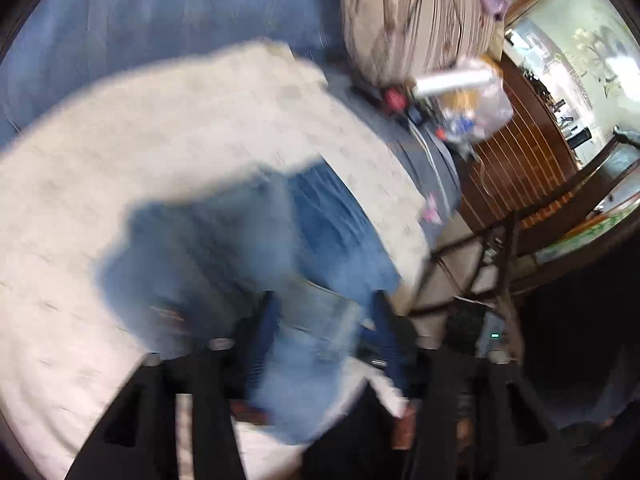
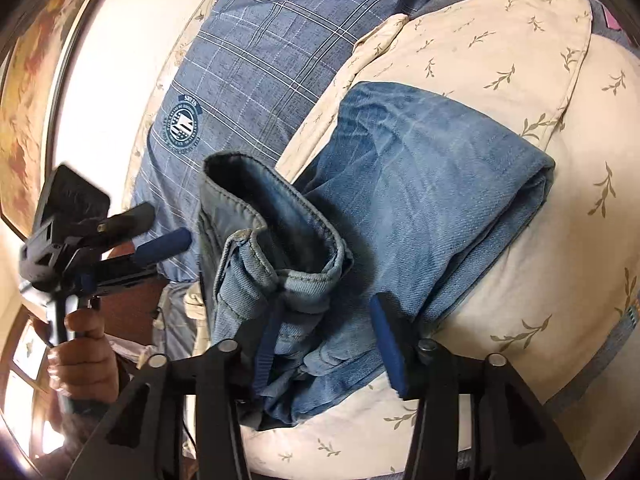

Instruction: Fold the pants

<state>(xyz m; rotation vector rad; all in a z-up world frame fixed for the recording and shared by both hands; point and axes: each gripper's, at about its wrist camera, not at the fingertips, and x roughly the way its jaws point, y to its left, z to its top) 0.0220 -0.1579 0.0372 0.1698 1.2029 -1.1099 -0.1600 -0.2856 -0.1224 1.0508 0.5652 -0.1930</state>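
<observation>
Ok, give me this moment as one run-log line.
stage: folding | jeans: folded bundle on cream sheet | right gripper: open, straddling hem end | left gripper: open, off the jeans | left view: blurred

Both grippers are showing black angular frames with silver round bolts and blue ribbed fingers [image 2: 386,344]. The left gripper [image 2: 160,236], at nine o'clock in the right wrist view, is sitting above a bare-skinned hand [image 2: 82,364].

Right tongs [image 2: 326,340] spread wide around the hem end of the folded jeans [image 2: 400,200], blue fingers [image 2: 386,344] on either side. Jeans lie on the leaf-print sheet [image 2: 560,260]. Left tongs [image 2: 156,232] hover beside a plaid pillow [image 2: 256,72].
</observation>
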